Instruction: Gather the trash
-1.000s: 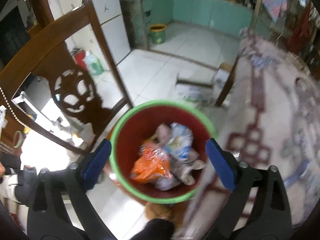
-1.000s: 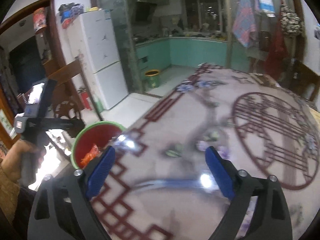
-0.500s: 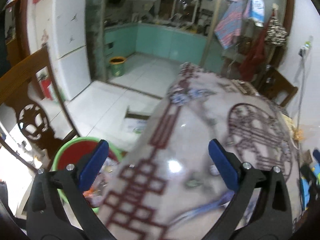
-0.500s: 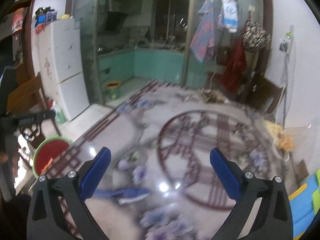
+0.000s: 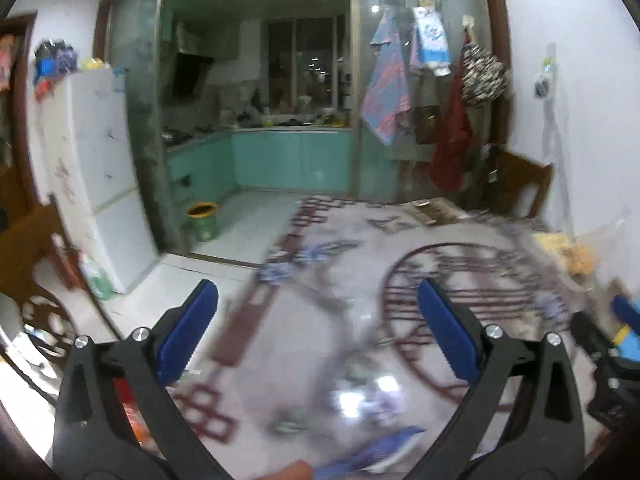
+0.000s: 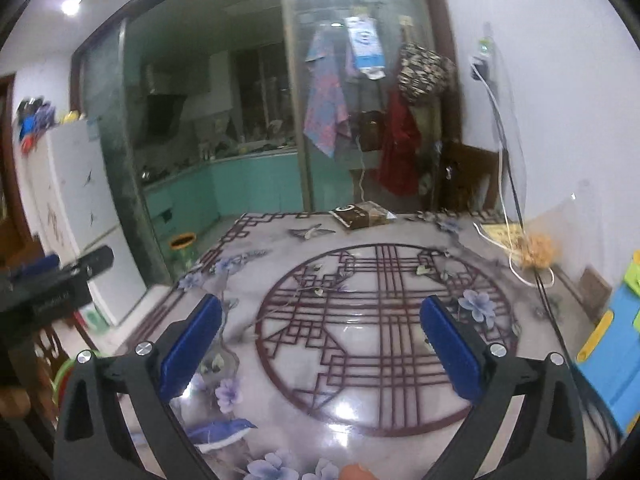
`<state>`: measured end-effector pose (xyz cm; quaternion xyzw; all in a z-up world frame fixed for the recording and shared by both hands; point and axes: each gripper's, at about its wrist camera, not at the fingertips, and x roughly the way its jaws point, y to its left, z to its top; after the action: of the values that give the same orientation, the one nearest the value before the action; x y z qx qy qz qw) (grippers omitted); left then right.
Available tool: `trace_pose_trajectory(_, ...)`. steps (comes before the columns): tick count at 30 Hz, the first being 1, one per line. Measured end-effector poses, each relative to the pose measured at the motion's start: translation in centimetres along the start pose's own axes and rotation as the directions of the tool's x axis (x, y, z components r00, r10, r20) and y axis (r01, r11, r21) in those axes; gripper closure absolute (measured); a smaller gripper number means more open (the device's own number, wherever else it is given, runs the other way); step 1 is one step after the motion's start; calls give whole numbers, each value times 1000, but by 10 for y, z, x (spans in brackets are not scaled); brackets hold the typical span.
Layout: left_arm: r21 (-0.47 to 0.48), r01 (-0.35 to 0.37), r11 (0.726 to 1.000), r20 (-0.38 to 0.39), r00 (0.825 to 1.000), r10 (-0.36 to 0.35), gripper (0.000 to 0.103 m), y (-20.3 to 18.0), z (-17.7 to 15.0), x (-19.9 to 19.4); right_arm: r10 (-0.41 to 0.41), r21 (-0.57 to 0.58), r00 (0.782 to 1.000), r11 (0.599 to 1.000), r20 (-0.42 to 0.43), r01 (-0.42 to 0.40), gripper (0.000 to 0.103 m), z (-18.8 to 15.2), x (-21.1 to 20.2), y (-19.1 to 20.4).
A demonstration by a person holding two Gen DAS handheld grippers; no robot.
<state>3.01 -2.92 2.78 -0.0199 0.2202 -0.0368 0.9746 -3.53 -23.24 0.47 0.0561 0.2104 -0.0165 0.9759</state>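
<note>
Left gripper (image 5: 318, 330): jaws spread wide, nothing between the blue pads (image 5: 187, 332). It hangs above the near left part of the patterned table (image 5: 320, 320); this view is heavily blurred. At the lower left, behind the left finger, a red and orange patch shows; it cannot be identified from this view.

Right gripper (image 6: 320, 346): jaws likewise wide apart and empty, blue pads (image 6: 450, 350) on either side of the round red lattice motif (image 6: 384, 336) at the table's centre.

Table surface: glossy, printed with purple flowers, with ceiling-light glare near the front edge. A brown packet (image 6: 362, 216) lies at the far edge, flat. A crumpled yellow-orange wrapper (image 6: 538, 250) sits at the far right edge, touching a white cable (image 6: 508, 236) that runs down from the wall. Blue and green plastic blocks (image 6: 612, 344) occupy the right edge.

Off the left edge, a sliver of green bin rim (image 6: 64, 372) is visible beside a wooden chair; its contents are hidden here. A white refrigerator (image 6: 80, 216) stands beyond, and a small yellow-rimmed bucket (image 6: 183, 246) on the kitchen floor.
</note>
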Motion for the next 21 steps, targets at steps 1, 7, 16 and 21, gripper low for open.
trace_pose_trajectory(1,-14,30,999,-2,1000,-31,5,-2,0,0,-14,8,1000,1000,-9,14,7,0,2,-3)
trace_pose_trajectory(7,23,61,998,-4,998,-61,5,-20,-5,-3,-102,14,992,995,-68,103,7,-3,13,-13)
trace_pose_trajectory(16,4,-1,1000,15,1000,1,5,-8,-8,-9,-166,-54,984,985,-63,163,7,-11,14,-5)
trace_pose_trajectory(21,-21,-58,998,-27,998,58,5,3,-9,1,-161,-46,983,986,-88,157,7,-14,18,-7)
